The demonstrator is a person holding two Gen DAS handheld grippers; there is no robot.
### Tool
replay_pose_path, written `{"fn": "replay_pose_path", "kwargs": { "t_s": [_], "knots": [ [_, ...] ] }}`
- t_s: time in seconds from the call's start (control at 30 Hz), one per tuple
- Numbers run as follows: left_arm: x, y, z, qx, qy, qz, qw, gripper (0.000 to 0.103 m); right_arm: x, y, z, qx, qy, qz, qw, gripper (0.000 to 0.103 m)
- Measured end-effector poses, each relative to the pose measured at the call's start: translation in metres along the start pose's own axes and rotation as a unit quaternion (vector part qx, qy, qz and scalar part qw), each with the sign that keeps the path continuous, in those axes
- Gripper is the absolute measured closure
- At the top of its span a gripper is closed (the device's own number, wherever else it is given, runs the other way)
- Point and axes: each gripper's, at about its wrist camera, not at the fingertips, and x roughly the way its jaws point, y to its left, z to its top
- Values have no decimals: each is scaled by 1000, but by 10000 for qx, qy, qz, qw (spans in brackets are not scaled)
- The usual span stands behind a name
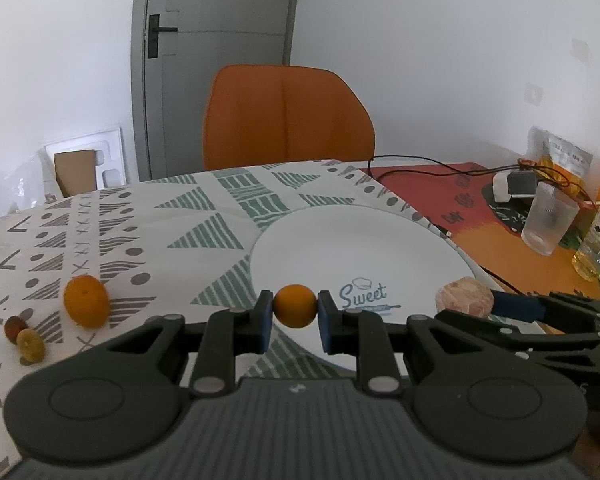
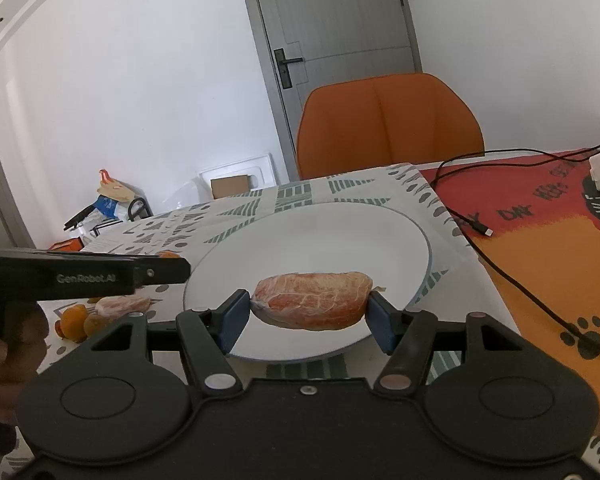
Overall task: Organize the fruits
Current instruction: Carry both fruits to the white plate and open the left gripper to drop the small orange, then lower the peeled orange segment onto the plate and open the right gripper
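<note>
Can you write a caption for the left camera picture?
Left gripper pinches a small orange fruit over the white plate.

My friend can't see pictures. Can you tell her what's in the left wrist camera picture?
The left gripper pinches a small orange fruit between its fingers, over the near edge of a white plate marked "Sweet". The right gripper holds a peeled fruit at the right, and an orange lies on the patterned tablecloth at the left.
</note>
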Motion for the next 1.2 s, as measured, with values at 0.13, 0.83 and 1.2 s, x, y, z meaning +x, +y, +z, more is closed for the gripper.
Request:
{"fn": "replay_pose_path", "kwargs": {
  "t_s": [0.13,0.83,1.2],
  "knots": [
    [7,-5,1,16,79,-23,10000,81,1,-2,0,26,-1,-10,10000,42],
    [-4,34,-5,-524,149,363,9979,62,7,16,5,-227,-54,-136,9996,24],
    [-29,63,-17,-758,10,673,9948,42,9,32,1,-240,73,-85,9996,23]
  ]
}}
